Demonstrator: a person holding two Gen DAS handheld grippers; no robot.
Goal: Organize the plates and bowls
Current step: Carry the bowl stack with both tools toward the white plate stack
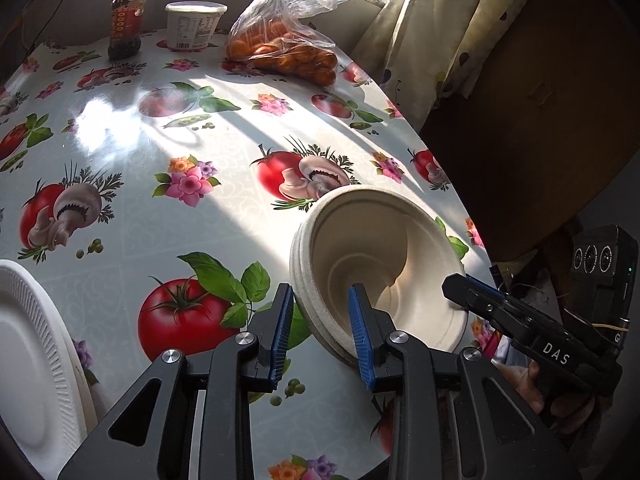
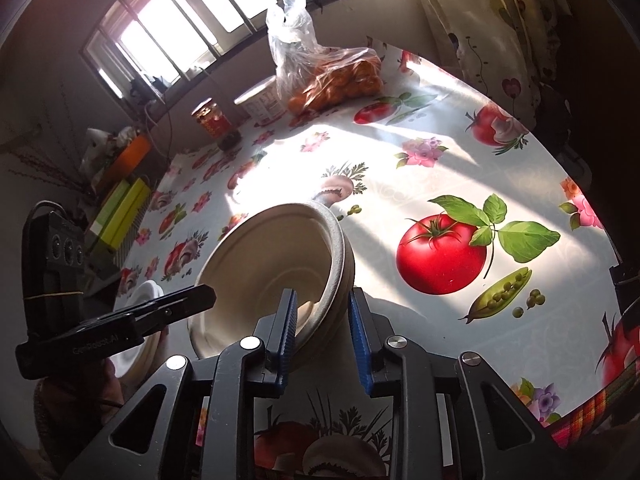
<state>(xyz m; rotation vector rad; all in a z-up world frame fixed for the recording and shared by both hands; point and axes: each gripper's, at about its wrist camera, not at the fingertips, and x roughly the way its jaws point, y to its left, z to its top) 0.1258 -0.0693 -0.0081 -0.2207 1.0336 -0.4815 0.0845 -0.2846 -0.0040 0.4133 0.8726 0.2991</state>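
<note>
My left gripper [image 1: 322,328] and right gripper [image 2: 322,330] each clamped on opposite rims of nested paper bowls [image 1: 372,264], tilted at worktop [image 1: 168,128] edge (foam plates [image 1: 32,356] left). Risk: uneven pull separates stack, bowls slide off.

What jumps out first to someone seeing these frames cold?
The stack of beige bowls, tilted at the near table edge, with the left gripper and right gripper each straddling its rim from opposite sides. Next, the glossy tablecloth printed with tomatoes and mushrooms, streaked by window sun. White foam plates sit at the left edge; a bag of oranges lies at the far end.
</note>
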